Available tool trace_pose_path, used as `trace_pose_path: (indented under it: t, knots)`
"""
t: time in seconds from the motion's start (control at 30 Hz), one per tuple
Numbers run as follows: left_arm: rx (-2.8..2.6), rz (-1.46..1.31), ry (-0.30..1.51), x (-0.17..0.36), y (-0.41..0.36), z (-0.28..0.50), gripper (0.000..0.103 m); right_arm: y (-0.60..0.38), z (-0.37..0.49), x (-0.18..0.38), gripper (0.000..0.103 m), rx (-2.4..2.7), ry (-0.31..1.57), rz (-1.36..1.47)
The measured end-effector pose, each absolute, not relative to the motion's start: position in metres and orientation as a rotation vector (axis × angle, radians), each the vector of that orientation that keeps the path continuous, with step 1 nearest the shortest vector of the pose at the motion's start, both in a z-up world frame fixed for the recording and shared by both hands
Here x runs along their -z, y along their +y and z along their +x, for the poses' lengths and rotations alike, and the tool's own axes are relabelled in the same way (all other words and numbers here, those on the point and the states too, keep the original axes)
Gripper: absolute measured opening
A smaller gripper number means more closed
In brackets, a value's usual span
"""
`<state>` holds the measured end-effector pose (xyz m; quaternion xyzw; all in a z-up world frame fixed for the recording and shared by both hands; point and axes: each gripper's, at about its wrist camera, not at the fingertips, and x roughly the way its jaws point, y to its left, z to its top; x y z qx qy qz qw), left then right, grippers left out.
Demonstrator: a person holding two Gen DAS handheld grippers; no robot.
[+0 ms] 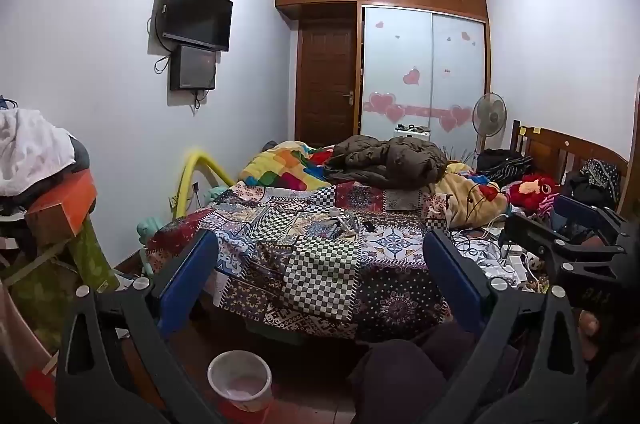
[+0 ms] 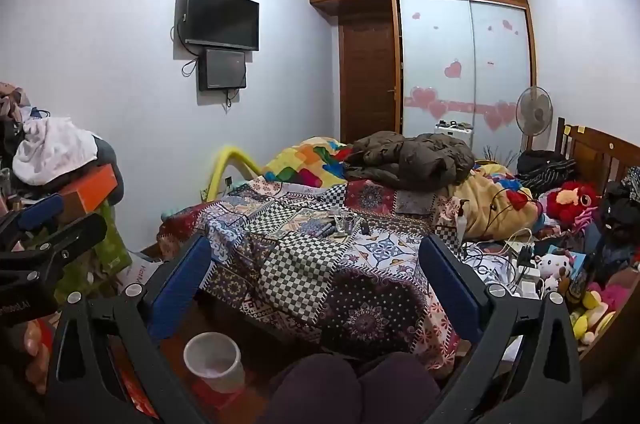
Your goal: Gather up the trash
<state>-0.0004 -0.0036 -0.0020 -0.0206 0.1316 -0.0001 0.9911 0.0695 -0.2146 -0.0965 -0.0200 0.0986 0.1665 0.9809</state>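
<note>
On the patchwork bedspread (image 1: 320, 256), mid-bed, lay small trash pieces (image 1: 340, 226), too tiny to identify. Round white bin (image 1: 239, 386) stood on the floor below. Left gripper (image 1: 320, 272) and right gripper (image 2: 316, 276) gaped wide, empty. Only the right view showed plush toys (image 2: 554, 270).
</note>
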Motion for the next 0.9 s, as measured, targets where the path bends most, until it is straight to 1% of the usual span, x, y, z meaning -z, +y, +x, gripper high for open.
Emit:
trace_pose_path:
  t: [0.9]
  knots:
    - [-0.006, -0.059, 0.265, 0.0071, 0.0011, -0.0028, 0.103, -0.2144, 0.0635, 0.0976, 0.103, -0.339, 0.203, -0.035]
